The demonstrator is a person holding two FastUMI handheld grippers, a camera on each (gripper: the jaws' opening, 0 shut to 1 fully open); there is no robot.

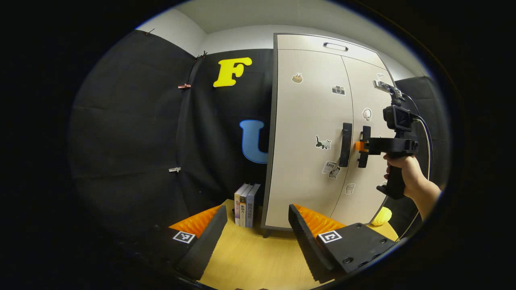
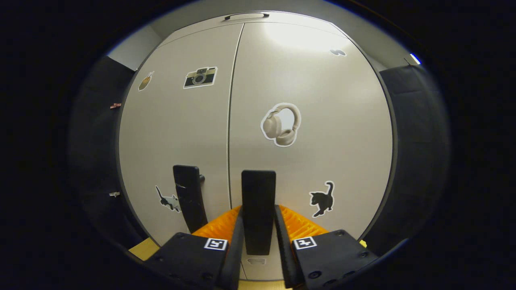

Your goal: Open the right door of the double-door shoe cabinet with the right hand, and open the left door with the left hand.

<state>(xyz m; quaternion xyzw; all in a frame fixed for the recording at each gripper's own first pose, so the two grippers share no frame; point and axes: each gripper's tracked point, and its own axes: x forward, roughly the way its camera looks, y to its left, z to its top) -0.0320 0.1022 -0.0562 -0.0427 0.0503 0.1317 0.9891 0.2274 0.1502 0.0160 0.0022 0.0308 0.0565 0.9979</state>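
Shoe cabinet (image 1: 306,133) doors are closed; your right gripper (image 2: 258,225) clamps the right handle (image 2: 258,201) at lower centre, so pull straight back, while your left gripper (image 1: 258,225) waits spread apart.

The right door handle (image 2: 258,209) bottom end is hidden between the claw (image 2: 258,237) fingers.

We see the right gripper (image 2: 258,225) with jaws clamped on the right door handle (image 2: 258,201); both cabinet doors (image 2: 322,121) closed.

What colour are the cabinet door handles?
Black, both handles; clearest in the right gripper view.
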